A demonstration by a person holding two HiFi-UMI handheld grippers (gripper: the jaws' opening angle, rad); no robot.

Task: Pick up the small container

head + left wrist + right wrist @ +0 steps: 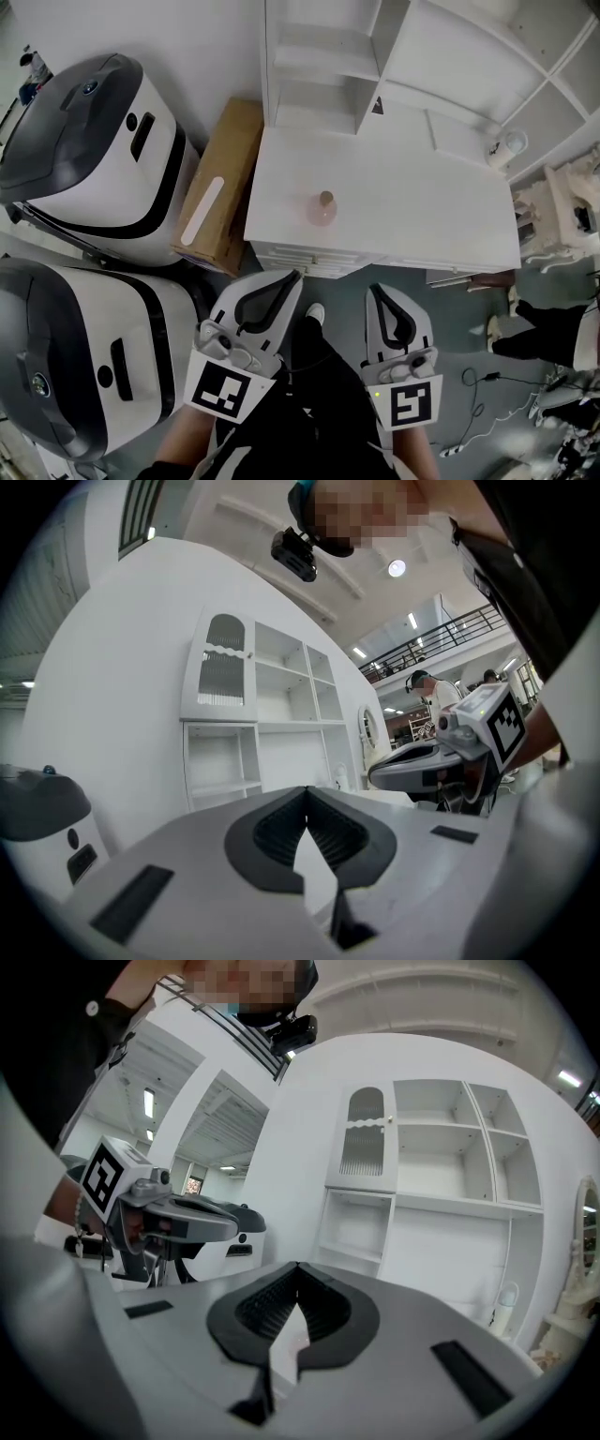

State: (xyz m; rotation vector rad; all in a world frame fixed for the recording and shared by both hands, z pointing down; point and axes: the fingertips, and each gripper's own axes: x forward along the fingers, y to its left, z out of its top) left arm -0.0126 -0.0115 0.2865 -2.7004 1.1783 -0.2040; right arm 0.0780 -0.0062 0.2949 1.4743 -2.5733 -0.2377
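Left hand-held gripper [292, 277] and right hand-held gripper [375, 291] point forward, closed.

White shelf unit [375, 66], grey floor [469, 337].

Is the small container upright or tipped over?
Upright: in the head view the container stands on the table, its brown stopper on top, facing the camera.

Pink container [322, 210], white table [412, 211]
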